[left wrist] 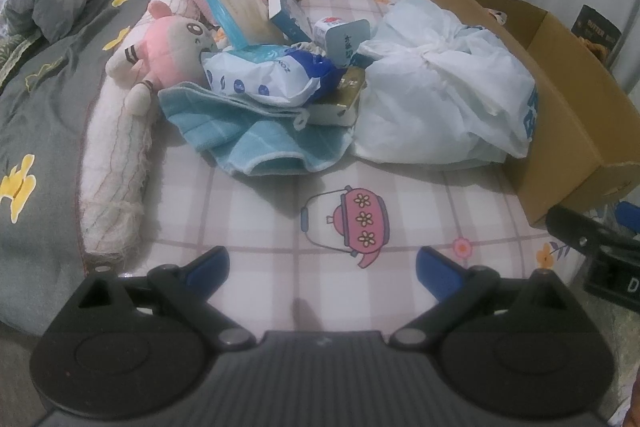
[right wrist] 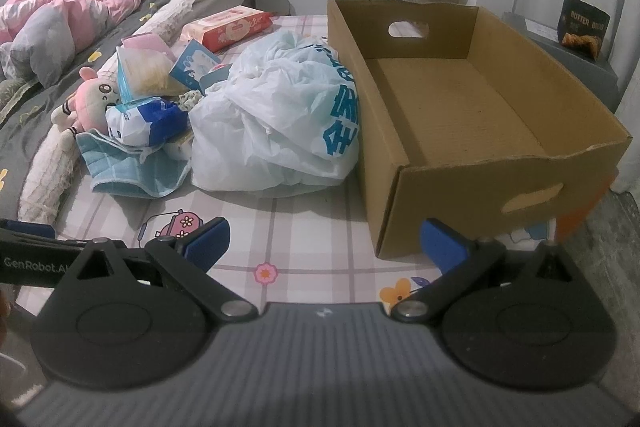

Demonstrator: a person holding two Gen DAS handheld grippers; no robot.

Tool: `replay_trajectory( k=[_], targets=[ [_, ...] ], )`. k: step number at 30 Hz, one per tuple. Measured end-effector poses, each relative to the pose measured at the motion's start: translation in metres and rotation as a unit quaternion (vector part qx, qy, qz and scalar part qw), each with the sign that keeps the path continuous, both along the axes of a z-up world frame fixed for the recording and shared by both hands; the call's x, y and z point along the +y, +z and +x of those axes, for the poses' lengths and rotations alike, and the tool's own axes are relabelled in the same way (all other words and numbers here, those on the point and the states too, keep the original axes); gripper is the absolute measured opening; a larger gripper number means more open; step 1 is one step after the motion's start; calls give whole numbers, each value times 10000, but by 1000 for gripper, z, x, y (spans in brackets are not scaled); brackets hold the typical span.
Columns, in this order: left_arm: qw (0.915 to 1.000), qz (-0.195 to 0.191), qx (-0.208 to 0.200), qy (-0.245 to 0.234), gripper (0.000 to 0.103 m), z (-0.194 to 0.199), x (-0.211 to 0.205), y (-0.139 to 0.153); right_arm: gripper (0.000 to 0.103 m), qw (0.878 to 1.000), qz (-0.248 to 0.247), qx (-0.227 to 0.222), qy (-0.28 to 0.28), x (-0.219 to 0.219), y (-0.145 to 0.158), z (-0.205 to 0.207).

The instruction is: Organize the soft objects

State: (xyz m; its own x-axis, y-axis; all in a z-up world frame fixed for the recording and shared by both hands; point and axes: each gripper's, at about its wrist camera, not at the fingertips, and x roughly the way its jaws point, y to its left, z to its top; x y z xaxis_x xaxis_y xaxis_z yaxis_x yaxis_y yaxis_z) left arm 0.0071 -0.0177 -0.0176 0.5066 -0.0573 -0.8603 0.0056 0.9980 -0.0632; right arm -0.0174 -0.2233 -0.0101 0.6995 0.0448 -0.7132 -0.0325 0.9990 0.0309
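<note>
No sorting is evident yet: the cardboard box, the largest item on the bed, stands bare inside, its floor fully visible in the right wrist view. Just to its left, touching its long wall, lies the knotted white plastic bag, contents hidden. Beyond that, the unsorted pile remains in place: a blue towel spread underneath, a pink plush toy at its far-left edge, a blue-and-white soft pack lying on the towel, and small cartons mixed in behind. The left gripper and right gripper both hover over the checked sheet, jaws spread wide and holding nothing. Judged status: task at its start, all soft items outstanding.
</note>
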Motion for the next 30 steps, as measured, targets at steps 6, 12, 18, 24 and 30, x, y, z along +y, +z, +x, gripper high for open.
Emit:
replay_trajectory(
  k=[6, 12, 18, 24, 30],
  targets=[
    [10000, 12, -24, -6, 100, 0, 1, -1, 102, 10000, 0, 35, 8, 0, -2, 1],
    [10000, 16, -33, -5, 100, 0, 0, -1, 102, 10000, 0, 38, 10, 0, -2, 1],
    [10000, 14, -26, -7, 100, 0, 1, -1, 102, 10000, -3, 42, 7, 0, -2, 1],
    [10000, 9, -26, -3, 100, 0, 1, -1, 102, 9999, -13, 120, 35, 2, -5, 2],
    [10000, 5, -11, -2, 100, 0, 2, -1, 102, 9996, -4, 273, 32, 2, -10, 3]
  ],
)
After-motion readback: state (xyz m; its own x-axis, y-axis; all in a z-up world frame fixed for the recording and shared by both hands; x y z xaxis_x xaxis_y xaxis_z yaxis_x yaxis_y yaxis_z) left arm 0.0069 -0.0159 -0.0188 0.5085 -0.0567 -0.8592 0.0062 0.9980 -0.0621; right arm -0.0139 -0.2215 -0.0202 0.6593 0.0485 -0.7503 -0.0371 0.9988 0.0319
